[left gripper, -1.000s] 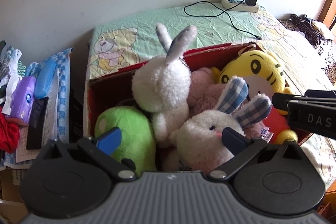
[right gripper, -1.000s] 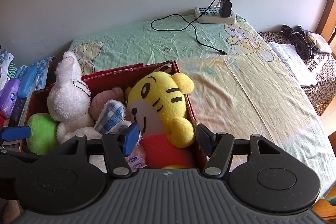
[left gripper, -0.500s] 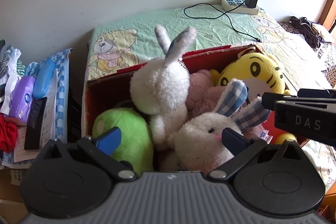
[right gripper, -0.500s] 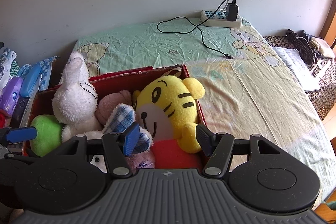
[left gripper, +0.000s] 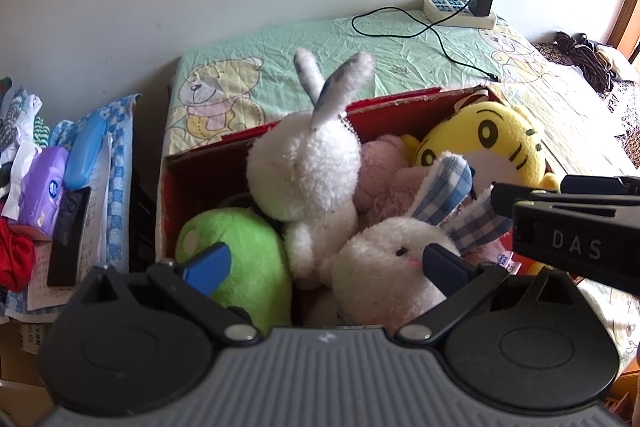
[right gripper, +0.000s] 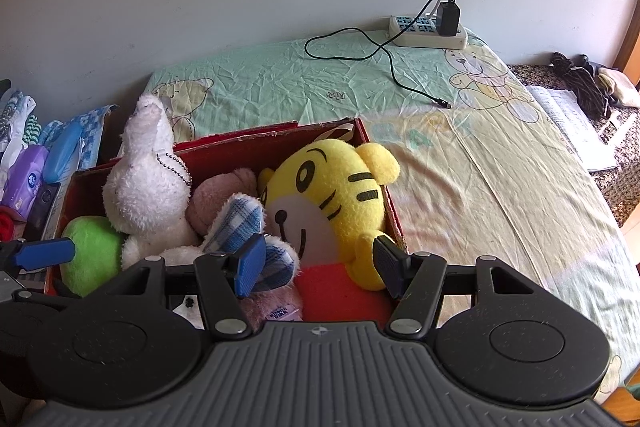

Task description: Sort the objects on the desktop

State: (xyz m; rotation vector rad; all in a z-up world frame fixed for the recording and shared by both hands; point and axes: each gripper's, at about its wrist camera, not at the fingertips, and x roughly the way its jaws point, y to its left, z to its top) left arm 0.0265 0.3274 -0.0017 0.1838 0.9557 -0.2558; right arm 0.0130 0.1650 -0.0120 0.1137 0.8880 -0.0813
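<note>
Both the left hand-held gripper (left gripper: 324, 263) and the right hand-held gripper (right gripper: 316, 267) are held wide open and empty above the red cardboard box (right gripper: 280, 143) on the bed (right gripper: 460, 163), where the plush toys, such as the yellow tiger (right gripper: 332, 191), are packed, probably so that one can be chosen.

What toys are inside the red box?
The red box holds a yellow tiger, a white bunny, a bunny with checked ears, a pink plush and a green plush. They cover the bottom, so anything underneath is hidden.
</note>
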